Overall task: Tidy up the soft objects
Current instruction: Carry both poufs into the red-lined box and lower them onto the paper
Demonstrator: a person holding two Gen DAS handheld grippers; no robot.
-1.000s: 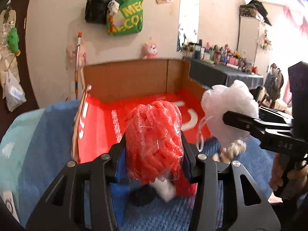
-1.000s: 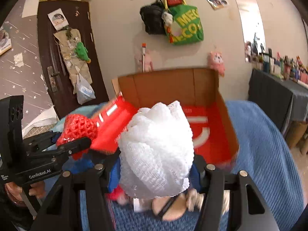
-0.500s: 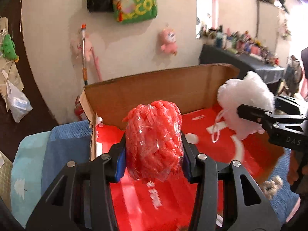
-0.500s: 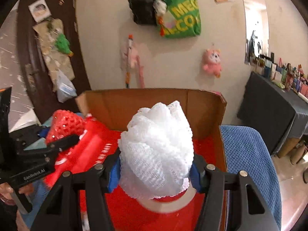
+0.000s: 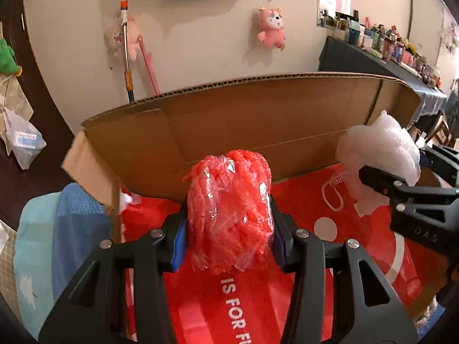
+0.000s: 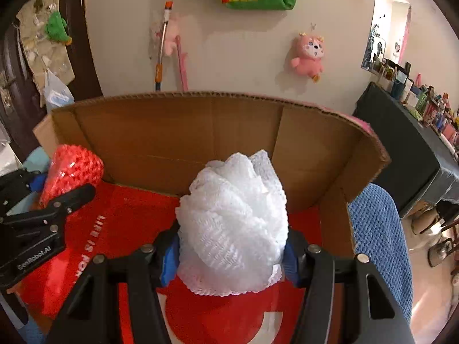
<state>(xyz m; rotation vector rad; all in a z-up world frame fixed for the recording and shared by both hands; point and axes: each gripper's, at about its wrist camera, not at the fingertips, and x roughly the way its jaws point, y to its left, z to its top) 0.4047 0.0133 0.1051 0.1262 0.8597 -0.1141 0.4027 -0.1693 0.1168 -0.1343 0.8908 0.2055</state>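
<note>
left gripper (image 5: 228,246): I've got it clamped on the red puff (image 5: 229,209)
right gripper (image 6: 231,253): I'm squeezing the white puff (image 6: 232,229)
spot: both over the box (image 6: 178,137), red liner (image 5: 301,195) below

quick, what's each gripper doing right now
Left gripper: shut on the red puff, over the box.
Right gripper: shut on the white puff, over the same box.

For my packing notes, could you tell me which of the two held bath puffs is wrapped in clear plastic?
The red bath puff in the left gripper has a crinkled clear wrapper; the white one in the right gripper is bare mesh.
</note>
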